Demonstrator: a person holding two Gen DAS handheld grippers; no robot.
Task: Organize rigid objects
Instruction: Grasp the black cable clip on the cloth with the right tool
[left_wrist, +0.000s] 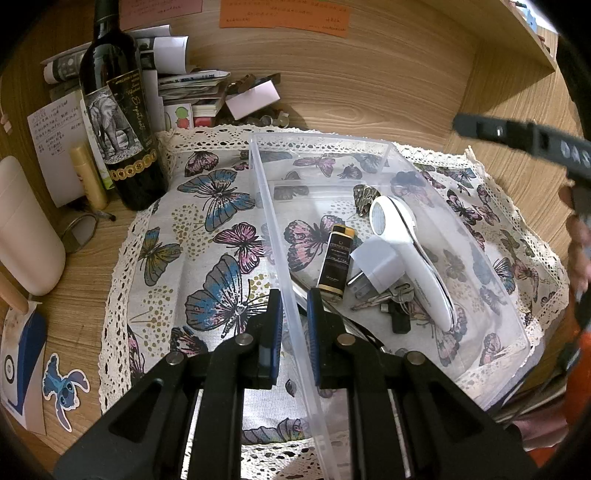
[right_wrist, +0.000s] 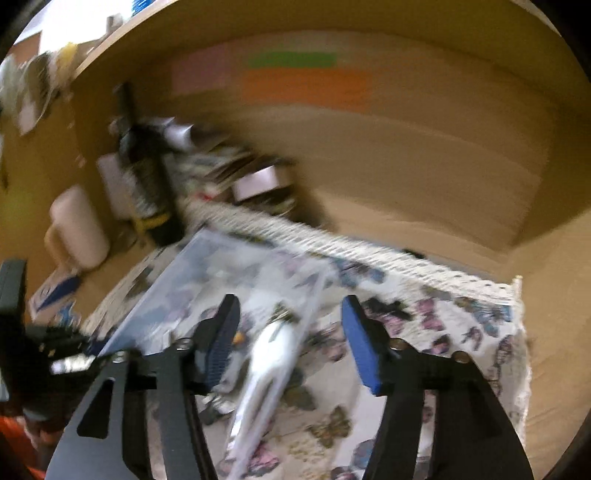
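Left claw (left_wrist: 294, 317) clamps the near wall of the clear bin (left_wrist: 388, 146), likely steadying it on the table (left_wrist: 85, 295). Inside the bin: white massager (left_wrist: 413, 254), plug (left_wrist: 380, 266), keys (left_wrist: 391, 297). Right claw (right_wrist: 291, 328) hangs spread above the bin, grasping nothing.

Small black tube (left_wrist: 335, 260) reads "CERTIFICATE"; other print too small
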